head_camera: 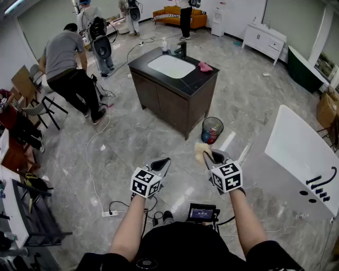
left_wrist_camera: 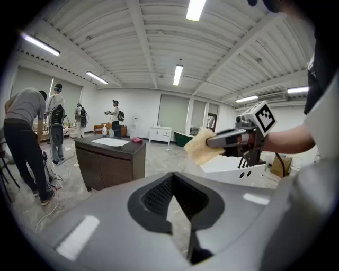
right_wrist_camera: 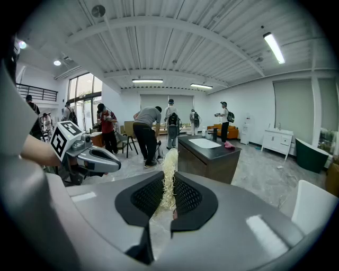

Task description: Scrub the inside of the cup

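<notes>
left claw [head_camera: 160,164]: closed, empty | right claw [head_camera: 213,157]: clamping sponge [head_camera: 201,152] | 2 forearms [head_camera: 130,227]: extended forward

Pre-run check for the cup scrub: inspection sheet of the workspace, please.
Surface: grey tiled floor; dark sink island counter ahead, apart from both grippers.
Job's things: pale fibrous scrubber in the right gripper; no cup seen.
Clutter: pink cloth and soap bottle on the counter; wire bin on the floor beside the island.
Grippers: left hand-held gripper shut, empty; right hand-held gripper shut on the scrubber.
Cables: white cable across the floor toward a power strip.
Surroundings: white bathtub at right, people at left, orange sofa at the back.
</notes>
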Available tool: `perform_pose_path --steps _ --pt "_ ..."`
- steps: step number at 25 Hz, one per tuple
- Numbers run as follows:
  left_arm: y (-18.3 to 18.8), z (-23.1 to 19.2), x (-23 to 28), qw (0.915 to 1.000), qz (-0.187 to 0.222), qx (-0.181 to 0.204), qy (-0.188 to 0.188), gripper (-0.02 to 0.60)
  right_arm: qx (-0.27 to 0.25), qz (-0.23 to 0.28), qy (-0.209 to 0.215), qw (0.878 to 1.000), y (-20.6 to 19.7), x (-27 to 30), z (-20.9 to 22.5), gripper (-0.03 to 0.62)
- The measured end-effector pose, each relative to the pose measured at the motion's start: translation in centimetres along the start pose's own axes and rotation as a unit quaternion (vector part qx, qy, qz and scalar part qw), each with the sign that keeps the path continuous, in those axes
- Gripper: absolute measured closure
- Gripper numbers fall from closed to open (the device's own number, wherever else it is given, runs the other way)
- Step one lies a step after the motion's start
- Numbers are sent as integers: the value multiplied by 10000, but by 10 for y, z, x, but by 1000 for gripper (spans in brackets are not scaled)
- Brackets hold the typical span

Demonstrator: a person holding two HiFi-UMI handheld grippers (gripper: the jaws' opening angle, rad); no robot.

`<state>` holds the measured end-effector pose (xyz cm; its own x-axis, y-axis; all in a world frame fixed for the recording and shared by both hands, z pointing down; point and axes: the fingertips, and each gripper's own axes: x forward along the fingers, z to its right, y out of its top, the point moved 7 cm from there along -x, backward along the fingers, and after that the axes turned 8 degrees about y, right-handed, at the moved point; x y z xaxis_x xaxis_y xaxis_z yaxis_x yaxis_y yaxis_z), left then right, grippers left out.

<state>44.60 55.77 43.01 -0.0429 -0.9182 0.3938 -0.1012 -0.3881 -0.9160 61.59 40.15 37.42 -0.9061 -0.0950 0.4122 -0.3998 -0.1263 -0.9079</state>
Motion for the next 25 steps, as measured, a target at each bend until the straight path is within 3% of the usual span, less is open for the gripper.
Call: perform_pose_path --steps 16,25 --pt "8 -2 0 9995 231 -185 -131 581 -5 139 13 9999 6 -1 4 551" --pt "8 -2 3 9998 181 -118 19 581 -5 125 83 9999 6 0 9 551"
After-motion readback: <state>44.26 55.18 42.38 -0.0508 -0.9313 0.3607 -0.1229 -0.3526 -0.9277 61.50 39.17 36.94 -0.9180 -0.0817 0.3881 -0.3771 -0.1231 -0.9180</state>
